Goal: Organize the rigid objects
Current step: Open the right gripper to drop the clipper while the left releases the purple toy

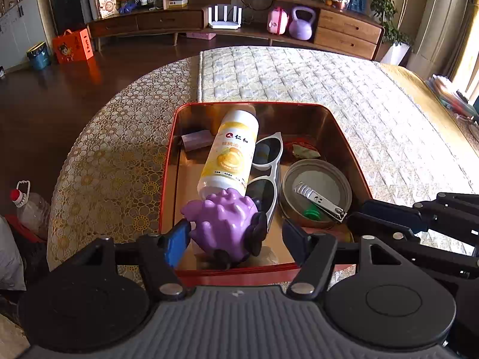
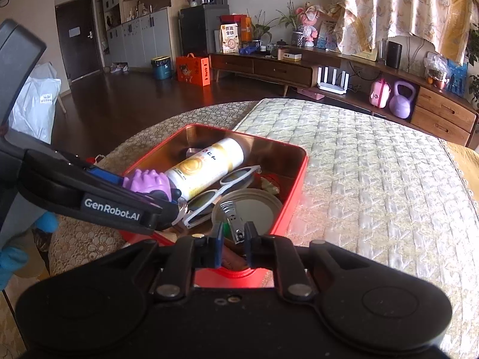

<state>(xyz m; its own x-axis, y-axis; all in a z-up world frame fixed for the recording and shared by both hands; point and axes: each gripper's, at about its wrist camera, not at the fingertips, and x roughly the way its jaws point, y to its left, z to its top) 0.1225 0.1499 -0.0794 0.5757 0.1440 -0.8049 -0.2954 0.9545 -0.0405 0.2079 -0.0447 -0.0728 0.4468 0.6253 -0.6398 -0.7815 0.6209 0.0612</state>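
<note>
Left gripper point(image 1: 236, 239): your jaws stand partly apart around the purple spiky toy point(image 1: 223, 224); left pad touches it, right pad clear.
Right gripper point(image 2: 233, 243): your jaws are nearly closed, tips just short of the nail clipper point(image 2: 235, 224); whether they touch it is unclear.
Ahead of both: red tin point(image 1: 348, 137) holding bottle point(image 1: 230, 149), sunglasses point(image 1: 266, 167), round lid point(image 1: 317, 191).
Right view only: blue glove point(image 2: 12, 261) at far left.
Open room: quilted mat point(image 2: 374, 185), right of the tin.
</note>
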